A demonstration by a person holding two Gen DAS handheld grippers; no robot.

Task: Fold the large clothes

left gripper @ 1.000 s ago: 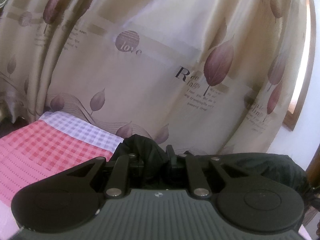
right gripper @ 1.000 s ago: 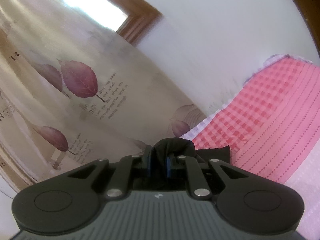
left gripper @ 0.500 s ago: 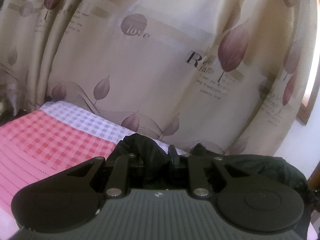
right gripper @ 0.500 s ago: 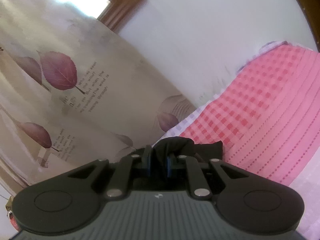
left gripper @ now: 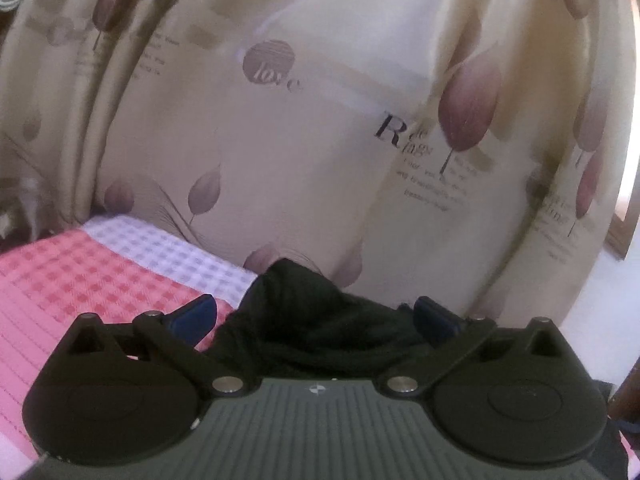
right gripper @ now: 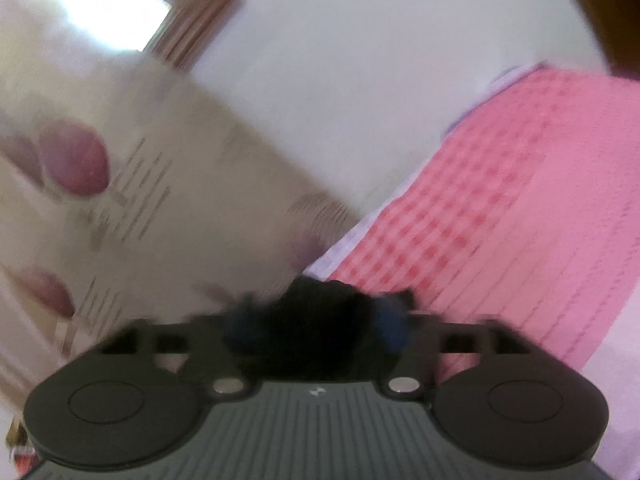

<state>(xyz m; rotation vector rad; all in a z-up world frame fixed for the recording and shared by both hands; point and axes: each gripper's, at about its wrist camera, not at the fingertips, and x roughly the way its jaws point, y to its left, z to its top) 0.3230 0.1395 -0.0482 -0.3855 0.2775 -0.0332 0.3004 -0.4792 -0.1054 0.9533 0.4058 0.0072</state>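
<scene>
A black garment (left gripper: 296, 292) lies bunched on the pink checked bed sheet (left gripper: 80, 280), right in front of my left gripper (left gripper: 315, 316). Its jaws are opening and stand wide; the blue pads (left gripper: 196, 316) are clear of the cloth between them. In the blurred right wrist view another bunch of the black garment (right gripper: 320, 300) sits between the fingers of my right gripper (right gripper: 314, 320). Those jaws are opening too, with the pads off the cloth. The rest of the garment is hidden below both grippers.
A beige curtain (left gripper: 280, 160) printed with leaves and words hangs close behind the bed's far edge. In the right wrist view the curtain (right gripper: 160, 220) meets a white wall (right gripper: 360, 80) and a wooden window frame (right gripper: 192, 40). The pink sheet (right gripper: 520, 220) stretches to the right.
Both grippers were shut on the black garment and have now spread apart, letting it go. Both have sunk a little toward the bed.
</scene>
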